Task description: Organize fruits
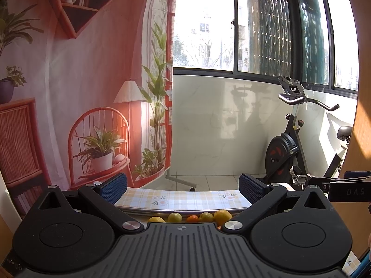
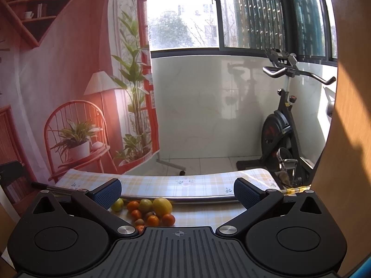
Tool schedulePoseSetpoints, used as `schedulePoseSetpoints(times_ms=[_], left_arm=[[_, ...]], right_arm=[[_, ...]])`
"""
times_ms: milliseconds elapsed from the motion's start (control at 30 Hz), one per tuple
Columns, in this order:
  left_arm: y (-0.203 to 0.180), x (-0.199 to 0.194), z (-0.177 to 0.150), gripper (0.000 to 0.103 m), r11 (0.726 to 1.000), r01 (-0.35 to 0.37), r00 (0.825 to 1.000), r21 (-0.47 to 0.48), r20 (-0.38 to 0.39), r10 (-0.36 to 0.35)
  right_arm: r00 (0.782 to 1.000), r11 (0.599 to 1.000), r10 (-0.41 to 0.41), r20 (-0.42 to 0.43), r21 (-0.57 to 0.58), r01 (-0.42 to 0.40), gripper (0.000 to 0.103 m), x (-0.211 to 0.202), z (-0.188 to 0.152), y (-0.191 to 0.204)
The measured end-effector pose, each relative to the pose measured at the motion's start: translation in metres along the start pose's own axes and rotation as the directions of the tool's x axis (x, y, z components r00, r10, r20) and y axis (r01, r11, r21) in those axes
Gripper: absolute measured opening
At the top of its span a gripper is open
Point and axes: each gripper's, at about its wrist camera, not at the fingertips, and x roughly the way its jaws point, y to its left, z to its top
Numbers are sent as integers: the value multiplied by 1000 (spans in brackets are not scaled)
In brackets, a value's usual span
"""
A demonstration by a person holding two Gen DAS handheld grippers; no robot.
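Right wrist view: fruit pile (image 2: 150, 210) lies on the checked tablecloth (image 2: 197, 183), just against a metal rail (image 2: 185, 199), below and left of centre between the right gripper (image 2: 177, 194) pads. Contents: one large lemon (image 2: 162, 206), long axis roughly upright and tilted slightly; small oranges (image 2: 168, 219); greenish fruits (image 2: 145, 205); one kiwi-like brown piece (image 2: 139, 221). Right gripper: jaws wide apart, holding nothing, raised above the pile. Left gripper (image 1: 183, 188): jaws likewise apart, empty; its view shows only the pile's top row (image 1: 192, 217), mostly hidden by the gripper body. Judgement: neither clearly nearer; right sees the pile better. Beyond: exercise bike (image 2: 285, 125), printed backdrop (image 2: 69, 81).
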Motion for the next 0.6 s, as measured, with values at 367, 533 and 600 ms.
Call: schedulePoseSetpoints(times_ms=[367,533,600], left_arm=[[-1,-1,0,103,1000,0,1000,1,7,0],[0,-2,-1,103,1000,2,1000,0,7,-2],[0,-2,-1,103,1000,1,1000,1,8,-1]], right_arm=[[1000,1000,0,5,-1,0,103,-1,-1,0],[1000,1000,2,6,-1,-2,103,-2,0,0],[1000,1000,4,6,1,-4,103,-2,-1,-1]])
